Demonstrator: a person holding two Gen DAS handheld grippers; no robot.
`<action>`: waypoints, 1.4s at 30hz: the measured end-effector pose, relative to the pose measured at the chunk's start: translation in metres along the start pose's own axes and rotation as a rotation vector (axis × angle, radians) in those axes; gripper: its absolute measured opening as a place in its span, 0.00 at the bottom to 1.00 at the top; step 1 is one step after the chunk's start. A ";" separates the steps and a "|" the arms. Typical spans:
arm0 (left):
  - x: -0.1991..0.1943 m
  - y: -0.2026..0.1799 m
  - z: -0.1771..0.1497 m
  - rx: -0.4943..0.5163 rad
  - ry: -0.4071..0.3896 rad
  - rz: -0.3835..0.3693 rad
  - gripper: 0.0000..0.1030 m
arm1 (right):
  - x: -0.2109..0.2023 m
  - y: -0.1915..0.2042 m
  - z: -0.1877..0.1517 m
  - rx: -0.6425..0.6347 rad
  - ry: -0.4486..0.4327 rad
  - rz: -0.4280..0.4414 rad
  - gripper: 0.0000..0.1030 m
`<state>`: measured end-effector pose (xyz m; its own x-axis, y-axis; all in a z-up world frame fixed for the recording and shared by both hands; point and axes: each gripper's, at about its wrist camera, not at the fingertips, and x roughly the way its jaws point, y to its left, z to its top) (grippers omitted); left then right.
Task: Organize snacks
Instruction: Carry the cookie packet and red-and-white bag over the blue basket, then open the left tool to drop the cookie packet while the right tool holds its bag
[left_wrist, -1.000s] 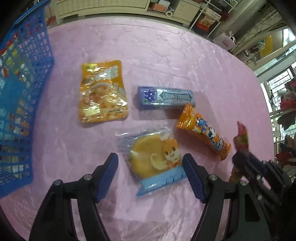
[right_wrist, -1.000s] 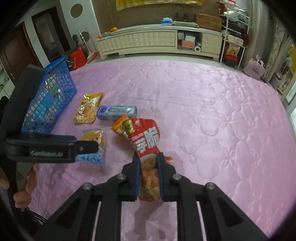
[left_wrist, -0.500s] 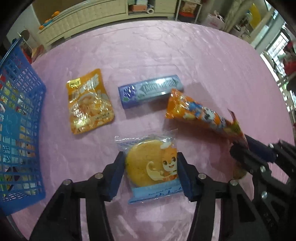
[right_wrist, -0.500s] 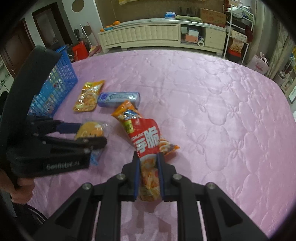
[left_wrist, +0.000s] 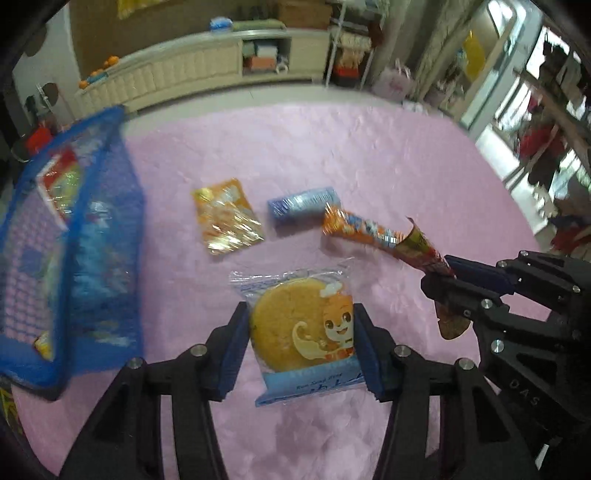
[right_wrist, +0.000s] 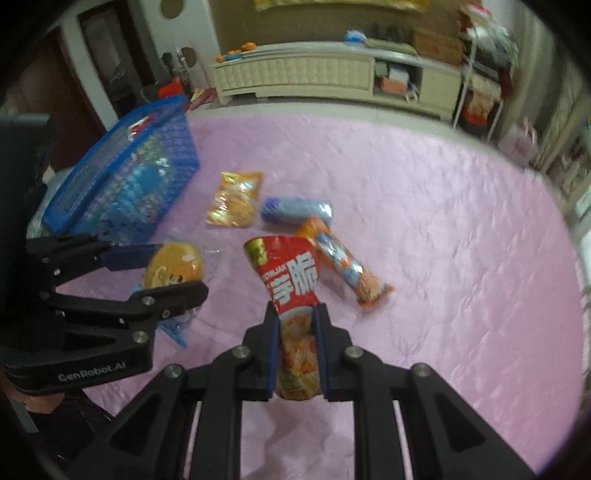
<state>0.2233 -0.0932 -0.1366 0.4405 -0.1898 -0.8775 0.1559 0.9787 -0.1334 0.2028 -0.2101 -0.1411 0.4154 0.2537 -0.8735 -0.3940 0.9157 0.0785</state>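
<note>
Two grippers are up over a pink quilted cloth (right_wrist: 443, 229) that fills the middle of both views, with a long cream sideboard (right_wrist: 306, 74) across the top of the frame and cluttered shelving at upper right. The room's edges smear into fisheye blur, so what sits on those shelves is hard to read. Upper left in both views stands the blue mesh basket (right_wrist: 122, 177), cut off by the left edge in the left wrist view; packets show through its lattice, one red-and-white at the top, the rest too blurred to name. The left gripper (left_wrist: 301, 347) is clamped on a clear-wrapped round cake (left_wrist: 303, 332) with a cartoon fox, blue pads pressing both sides, the pack lifted clear of the cloth. The right gripper (right_wrist: 295, 350) is pinched tight on a red chip bag (right_wrist: 291, 280), whose lower end sits between the pads. On the cloth near centre lie three snacks: an orange foil packet (right_wrist: 234, 199), a blue gum pack (right_wrist: 295, 210) just beside it, and an orange tube snack (right_wrist: 343, 262) partly hidden behind the red bag. A hand (right_wrist: 40, 402) shows dimly at lower left.
</note>
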 end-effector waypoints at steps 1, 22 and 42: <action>-0.009 0.004 -0.002 -0.010 -0.016 -0.003 0.50 | -0.007 0.009 0.004 -0.019 -0.008 -0.010 0.20; -0.150 0.140 -0.023 -0.095 -0.262 0.066 0.50 | -0.070 0.161 0.082 -0.144 -0.098 0.116 0.20; -0.118 0.220 0.017 -0.145 -0.193 0.102 0.50 | -0.012 0.189 0.135 -0.093 -0.061 0.155 0.20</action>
<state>0.2209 0.1431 -0.0547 0.6101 -0.0874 -0.7875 -0.0197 0.9919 -0.1254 0.2339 0.0019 -0.0511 0.3917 0.4100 -0.8237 -0.5302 0.8322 0.1621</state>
